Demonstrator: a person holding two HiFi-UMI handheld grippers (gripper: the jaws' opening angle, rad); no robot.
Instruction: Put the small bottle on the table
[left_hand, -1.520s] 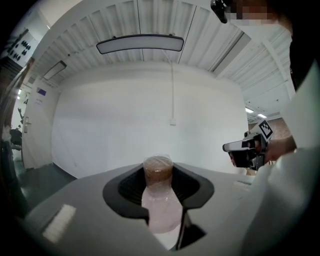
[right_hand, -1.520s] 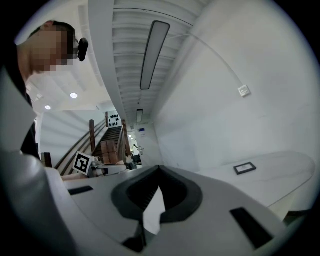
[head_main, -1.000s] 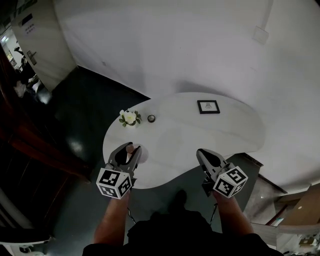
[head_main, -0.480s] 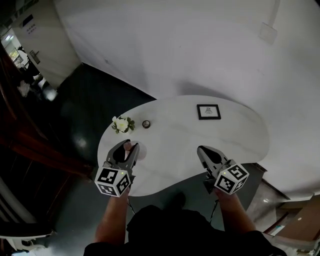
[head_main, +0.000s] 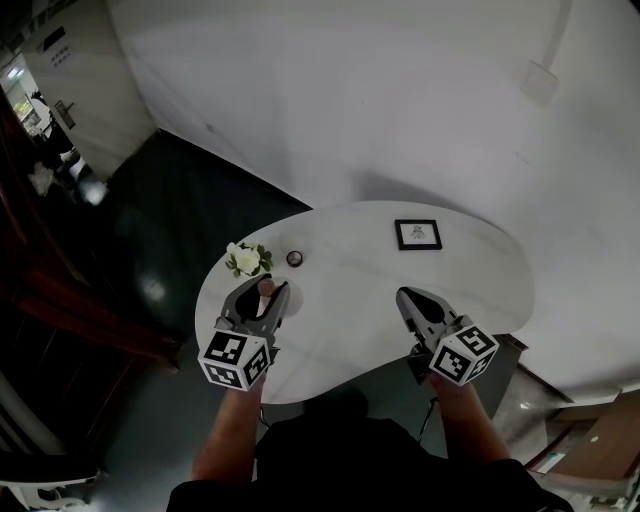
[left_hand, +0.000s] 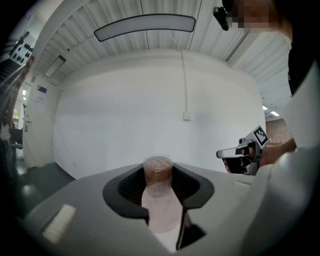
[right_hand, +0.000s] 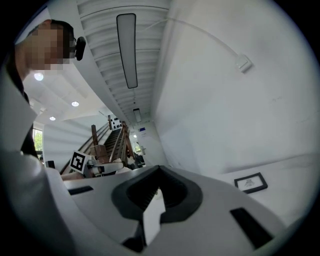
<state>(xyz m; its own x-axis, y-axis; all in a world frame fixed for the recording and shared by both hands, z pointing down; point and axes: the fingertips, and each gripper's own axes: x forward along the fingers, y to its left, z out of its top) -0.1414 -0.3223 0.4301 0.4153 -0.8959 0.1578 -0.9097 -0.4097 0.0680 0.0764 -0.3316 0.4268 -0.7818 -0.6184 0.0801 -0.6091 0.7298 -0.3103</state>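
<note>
The small bottle is clear with a brown top and stands upright between the jaws of my left gripper. That gripper is shut on it over the left part of the white table. Whether the bottle touches the tabletop I cannot tell. In the left gripper view the bottle fills the gap of the left gripper, its pale body pressed from both sides. My right gripper hovers over the table's near right edge, shut and with nothing in it. In the right gripper view the right gripper has its jaws together.
A small white flower bunch and a little round dark object stand just beyond the bottle. A black picture frame lies at the table's far side. A white wall rises behind; dark floor lies left.
The left gripper with the bottle has come closer to the flower bunch. The right gripper has hardly moved. The head view has shifted a little.
</note>
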